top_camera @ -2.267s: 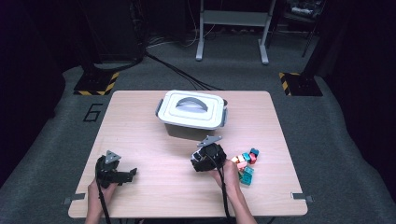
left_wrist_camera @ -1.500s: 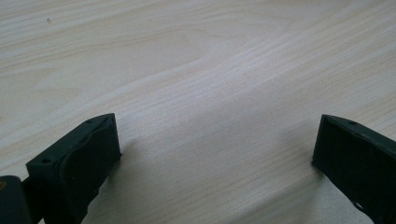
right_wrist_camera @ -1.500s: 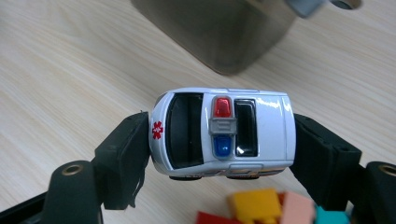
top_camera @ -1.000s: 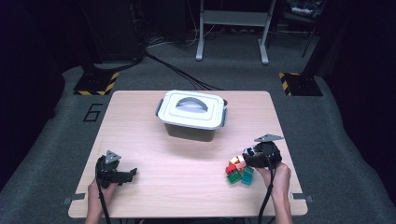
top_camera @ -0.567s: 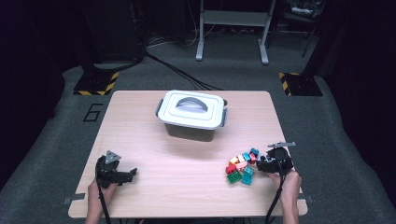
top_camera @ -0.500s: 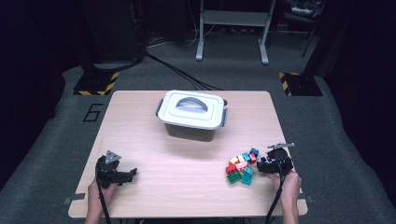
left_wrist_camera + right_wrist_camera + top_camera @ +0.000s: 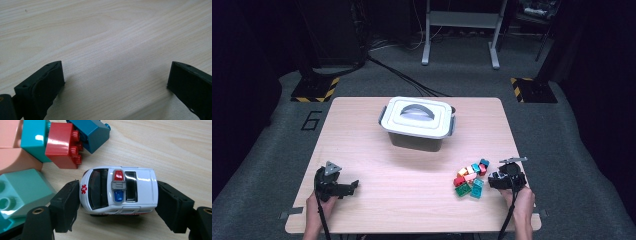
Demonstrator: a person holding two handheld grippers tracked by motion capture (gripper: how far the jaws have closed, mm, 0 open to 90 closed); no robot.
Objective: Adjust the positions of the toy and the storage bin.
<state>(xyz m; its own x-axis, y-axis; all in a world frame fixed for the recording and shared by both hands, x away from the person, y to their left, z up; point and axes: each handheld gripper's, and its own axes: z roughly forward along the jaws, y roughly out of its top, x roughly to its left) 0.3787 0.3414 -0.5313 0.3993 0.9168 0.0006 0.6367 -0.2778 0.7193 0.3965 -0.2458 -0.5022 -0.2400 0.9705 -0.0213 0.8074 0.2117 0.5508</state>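
On the bench (image 7: 377, 150), well behind the closed lidded bin (image 7: 418, 122), the right tool (image 7: 116, 205) is clamped on a toy ambulance (image 7: 118, 190) just beside the brick pile (image 7: 471, 177). The grip is end to end on glossy, rounded plastic — a lift could squirt it loose into the bricks. The left tool (image 7: 115, 82) rests apart, empty.

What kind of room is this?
Probably a lab or studio for recording: dark room, a wooden table alone on grey floor, hazard-striped stand feet, cables behind it.
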